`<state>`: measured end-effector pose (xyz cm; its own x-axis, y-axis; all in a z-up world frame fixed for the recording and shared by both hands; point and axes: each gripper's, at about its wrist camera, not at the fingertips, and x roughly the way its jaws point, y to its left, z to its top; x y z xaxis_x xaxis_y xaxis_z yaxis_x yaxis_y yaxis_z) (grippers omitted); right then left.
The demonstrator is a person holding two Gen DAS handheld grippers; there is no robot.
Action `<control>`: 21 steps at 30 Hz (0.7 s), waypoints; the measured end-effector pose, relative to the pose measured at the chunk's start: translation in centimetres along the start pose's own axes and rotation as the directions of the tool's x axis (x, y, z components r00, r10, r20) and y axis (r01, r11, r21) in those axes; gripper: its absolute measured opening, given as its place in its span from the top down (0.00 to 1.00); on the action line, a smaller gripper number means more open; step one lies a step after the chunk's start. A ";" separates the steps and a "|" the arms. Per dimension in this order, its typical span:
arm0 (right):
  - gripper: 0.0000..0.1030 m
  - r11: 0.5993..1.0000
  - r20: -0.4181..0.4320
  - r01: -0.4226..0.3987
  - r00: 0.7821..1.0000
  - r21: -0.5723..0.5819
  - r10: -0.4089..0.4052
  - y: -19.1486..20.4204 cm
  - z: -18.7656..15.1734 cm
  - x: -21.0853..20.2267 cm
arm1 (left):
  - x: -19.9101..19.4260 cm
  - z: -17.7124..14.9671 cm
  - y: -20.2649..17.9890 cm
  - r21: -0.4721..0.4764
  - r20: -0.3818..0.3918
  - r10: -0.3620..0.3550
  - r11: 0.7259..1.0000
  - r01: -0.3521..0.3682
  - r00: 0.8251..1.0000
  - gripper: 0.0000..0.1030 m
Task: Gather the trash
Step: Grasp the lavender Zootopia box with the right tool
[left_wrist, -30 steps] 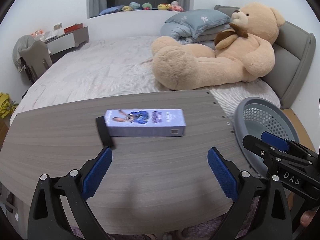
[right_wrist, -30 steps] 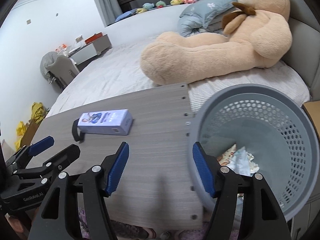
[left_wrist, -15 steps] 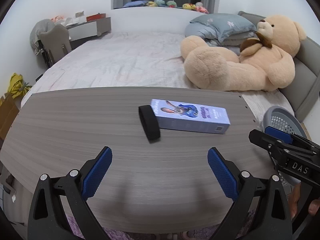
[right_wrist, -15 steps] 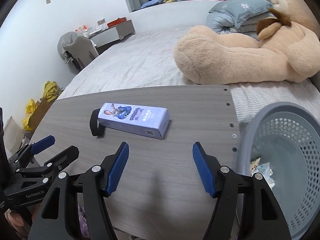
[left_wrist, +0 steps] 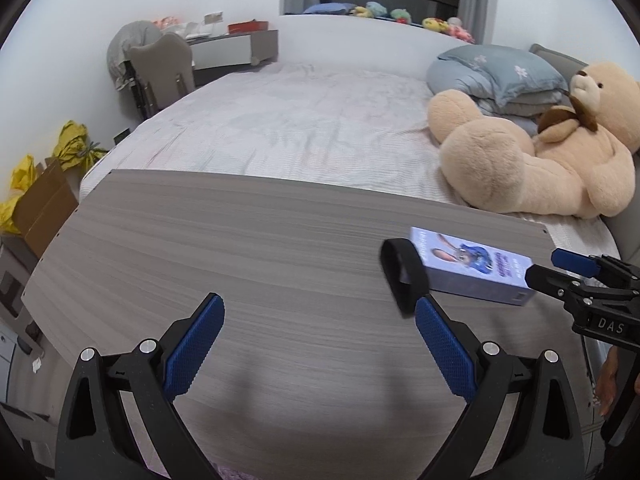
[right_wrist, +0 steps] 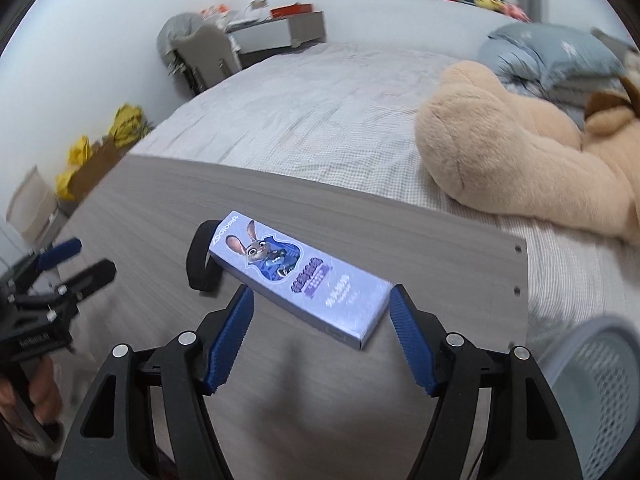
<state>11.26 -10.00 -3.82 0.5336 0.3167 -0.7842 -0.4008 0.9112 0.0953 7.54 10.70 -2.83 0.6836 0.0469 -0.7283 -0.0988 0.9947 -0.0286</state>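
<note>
A long lilac carton [right_wrist: 300, 276] printed with a cartoon rabbit lies flat on the grey wood table [right_wrist: 360, 216]; it also shows in the left wrist view [left_wrist: 472, 266]. A black strap loop [right_wrist: 200, 258] lies at its left end. My right gripper [right_wrist: 320, 300] is open, its blue pads on either side of the carton's near long edge, just above the table. My left gripper [left_wrist: 316, 312] is open and empty over the table, left of the carton. The grey mesh trash basket [right_wrist: 600, 368] stands off the table's right end.
A bed with a big tan teddy bear [left_wrist: 540, 160] and pillows lies beyond the table. A desk and chair [left_wrist: 160, 64] stand at the far left. A cardboard box and yellow bags [left_wrist: 36, 184] sit at the table's left end.
Both grippers swung left. The right gripper moved away from the basket and closed in on the carton, which now sits between its open pads. The left gripper drifted left of the carton.
</note>
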 end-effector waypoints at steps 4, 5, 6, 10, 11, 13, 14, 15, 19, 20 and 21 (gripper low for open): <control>0.32 0.993 -0.038 -0.015 0.999 -0.114 0.011 0.5 1.2 1.4 | 0.7 0.6 1.3 -0.026 -0.010 0.024 0.999 -0.024 1.000 0.08; 0.32 0.988 -0.051 -0.021 0.999 -0.150 0.013 0.6 1.5 1.8 | 0.8 0.7 1.4 -0.030 -0.011 0.026 0.999 -0.027 1.000 0.08; 0.32 0.984 -0.060 -0.024 0.998 -0.177 0.013 0.8 1.7 2.1 | 0.9 0.8 1.6 -0.034 -0.010 0.029 0.999 -0.029 1.000 0.08; 0.30 0.961 -0.104 -0.062 0.994 -0.270 0.035 1.2 2.5 3.5 | 1.5 1.2 2.0 -0.042 -0.014 0.037 0.998 -0.037 0.999 0.08; 0.30 0.956 -0.116 -0.075 0.992 -0.282 0.044 1.2 2.7 3.9 | 1.6 1.3 2.0 -0.042 -0.016 0.038 0.998 -0.038 0.999 0.08; 0.30 0.948 -0.141 -0.118 0.987 -0.296 0.079 1.2 2.9 4.5 | 1.8 1.5 2.0 -0.041 -0.018 0.040 0.998 -0.040 0.999 0.08; 0.30 0.944 -0.156 -0.140 0.983 -0.299 0.097 1.3 3.0 4.9 | 1.9 1.5 1.9 -0.039 -0.019 0.041 0.998 -0.041 0.999 0.08; 0.30 0.940 -0.170 -0.159 0.979 -0.301 0.111 1.3 3.1 5.2 | 1.9 1.6 1.9 -0.038 -0.018 0.042 0.998 -0.043 0.999 0.08; 0.30 0.926 -0.212 -0.189 0.969 -0.326 0.123 1.6 3.2 6.4 | 2.1 1.6 1.8 -0.037 -0.021 0.043 0.998 -0.044 0.999 0.08; 0.30 0.923 -0.214 -0.184 0.970 -0.337 0.115 1.8 3.1 6.6 | 2.2 1.6 1.9 -0.037 -0.024 0.043 0.998 -0.044 0.999 0.08; 0.30 0.922 -0.215 -0.179 0.971 -0.344 0.109 2.0 3.1 6.7 | 2.3 1.6 1.9 -0.037 -0.026 0.043 0.998 -0.044 0.999 0.08</control>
<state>16.35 -5.26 -7.01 0.3146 0.3498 -0.8824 -0.7215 0.6922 0.0172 10.04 12.81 -3.45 0.6596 0.0873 -0.7465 -0.1556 0.9876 -0.0220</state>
